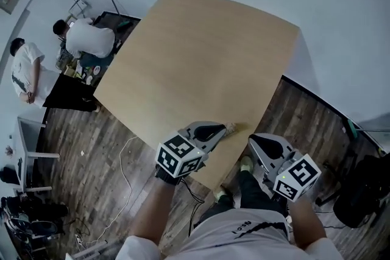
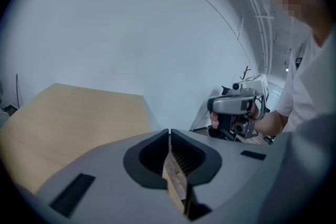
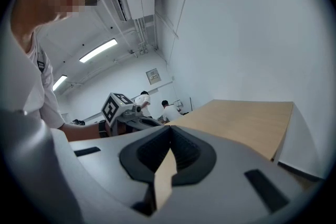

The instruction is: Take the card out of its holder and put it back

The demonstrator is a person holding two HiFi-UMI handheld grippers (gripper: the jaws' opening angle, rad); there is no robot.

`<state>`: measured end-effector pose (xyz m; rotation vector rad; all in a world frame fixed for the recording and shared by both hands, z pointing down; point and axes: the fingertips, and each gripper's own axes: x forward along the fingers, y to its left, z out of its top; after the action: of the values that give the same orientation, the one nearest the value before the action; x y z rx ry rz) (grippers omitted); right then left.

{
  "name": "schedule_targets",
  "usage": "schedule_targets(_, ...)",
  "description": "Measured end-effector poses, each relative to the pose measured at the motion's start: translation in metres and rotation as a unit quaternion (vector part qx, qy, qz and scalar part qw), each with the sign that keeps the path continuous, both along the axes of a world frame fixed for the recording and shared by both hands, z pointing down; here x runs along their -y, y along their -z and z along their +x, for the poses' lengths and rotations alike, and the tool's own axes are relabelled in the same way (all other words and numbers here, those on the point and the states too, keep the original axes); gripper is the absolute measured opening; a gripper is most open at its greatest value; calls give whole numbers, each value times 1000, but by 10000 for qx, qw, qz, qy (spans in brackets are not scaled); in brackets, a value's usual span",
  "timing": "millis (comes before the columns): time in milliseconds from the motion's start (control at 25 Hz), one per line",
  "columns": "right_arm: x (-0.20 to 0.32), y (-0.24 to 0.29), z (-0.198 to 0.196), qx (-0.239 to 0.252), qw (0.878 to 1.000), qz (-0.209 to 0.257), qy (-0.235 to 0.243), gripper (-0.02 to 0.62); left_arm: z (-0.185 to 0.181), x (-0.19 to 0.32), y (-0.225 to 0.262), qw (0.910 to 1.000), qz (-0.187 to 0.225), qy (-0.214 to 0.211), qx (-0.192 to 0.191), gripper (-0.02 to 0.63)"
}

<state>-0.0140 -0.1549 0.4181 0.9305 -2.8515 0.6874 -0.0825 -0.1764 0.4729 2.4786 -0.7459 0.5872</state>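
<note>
We note our left gripper (image 2: pixel 169 134) with jaws drawn narrow, pinching a thin brown flat piece (image 2: pixel 176 178) seen edge-on; it runs from the tips back toward the camera. Our right gripper (image 3: pixel 170 129) has its jaws near together too, nipped on a thin pale tan flat piece (image 3: pixel 164 178), also edge-on. We cannot tell which piece is the card and which its holder. The two grippers are apart, the right one just to the right of the left. A light wooden table (image 1: pixel 183 58) lies ahead of and below the left gripper's tips. The right gripper hangs by the table's near edge, above dark plank floor (image 1: pixel 91 149). A person in a white top (image 1: pixel 88 39) is well beyond the left gripper, past the table's left corner.
</note>
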Motion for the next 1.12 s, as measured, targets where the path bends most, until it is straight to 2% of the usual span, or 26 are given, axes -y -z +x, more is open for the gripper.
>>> schedule_targets(200, -13, 23, -18, -157, 9995, 267, 74, 14, 1, -24, 60, 9943, 495, 326, -887, 15)
schedule_targets(440, -41, 44, -36, -228, 9985, 467, 145, 14, -3, -67, 112, 9823, 1019, 735, -1387, 14)
schedule_targets(680, -63, 60, -40, -290, 9975, 635, 94, 14, -6, -100, 133, 9742, 1303, 1062, -1504, 14)
schedule_targets(960, -80, 75, -36, -347, 9957, 852, -119, 12, -12, -125, 148, 9683, 1536, 1183, -1573, 14)
schedule_targets(1120, -93, 76, -37, -359, 9953, 880, -168, 14, -17, -136, 150, 9670, 1533, 1204, -1639, 14)
